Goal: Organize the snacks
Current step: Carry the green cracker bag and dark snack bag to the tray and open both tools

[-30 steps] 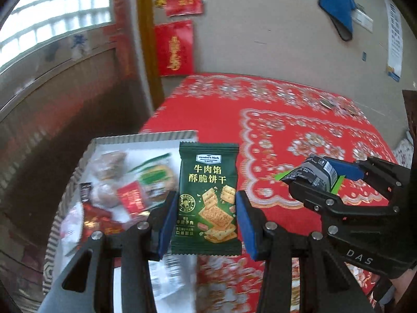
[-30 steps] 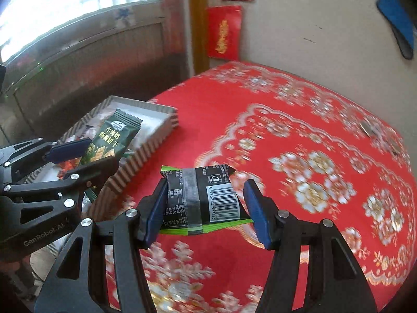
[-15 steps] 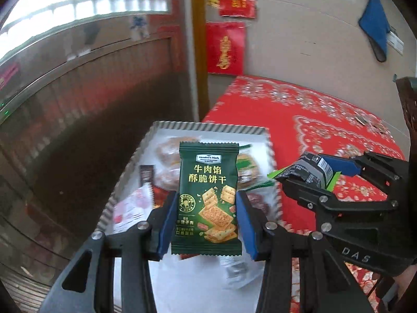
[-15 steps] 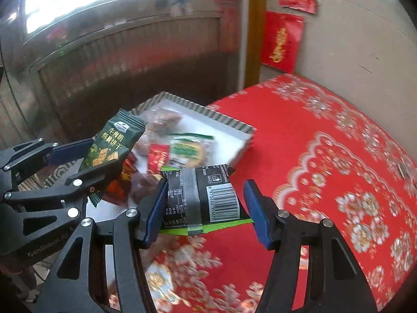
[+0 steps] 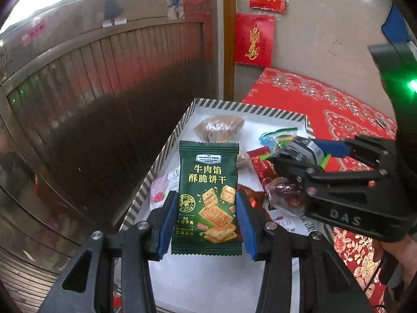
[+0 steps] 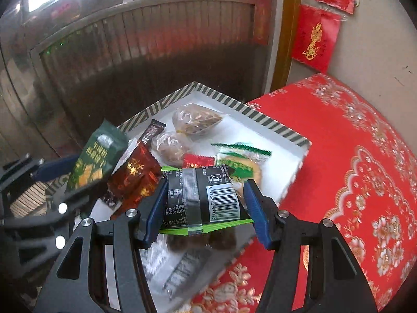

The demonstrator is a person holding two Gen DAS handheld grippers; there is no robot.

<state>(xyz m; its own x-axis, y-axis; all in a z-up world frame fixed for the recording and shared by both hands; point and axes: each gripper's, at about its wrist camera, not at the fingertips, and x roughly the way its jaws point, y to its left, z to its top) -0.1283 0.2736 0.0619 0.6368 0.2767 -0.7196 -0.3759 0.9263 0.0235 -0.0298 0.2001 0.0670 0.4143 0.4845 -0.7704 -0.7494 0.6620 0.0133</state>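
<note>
My left gripper (image 5: pixel 206 221) is shut on a dark green cracker packet (image 5: pixel 208 195), held upright over the near part of a white tray with a striped rim (image 5: pixel 166 146). My right gripper (image 6: pixel 206 208) is shut on a black and green packet with a barcode (image 6: pixel 203 195), held above the same tray (image 6: pixel 260 120). In the left wrist view the right gripper (image 5: pixel 310 154) hangs to the right with its packet (image 5: pixel 299 148). In the right wrist view the left gripper (image 6: pixel 60 180) and the cracker packet (image 6: pixel 96 156) sit at the left.
Several wrapped snacks lie in the tray: a clear bag of brown pieces (image 6: pixel 195 120), a dark red packet (image 6: pixel 135 174), a green-edged wafer pack (image 6: pixel 239 159). The tray stands at the left edge of a red patterned tablecloth (image 6: pixel 351 169). A slatted wall (image 5: pixel 104 78) is beyond.
Both grippers have swung left with their packets, from over the red cloth to over the tray. The grips have not changed.
</note>
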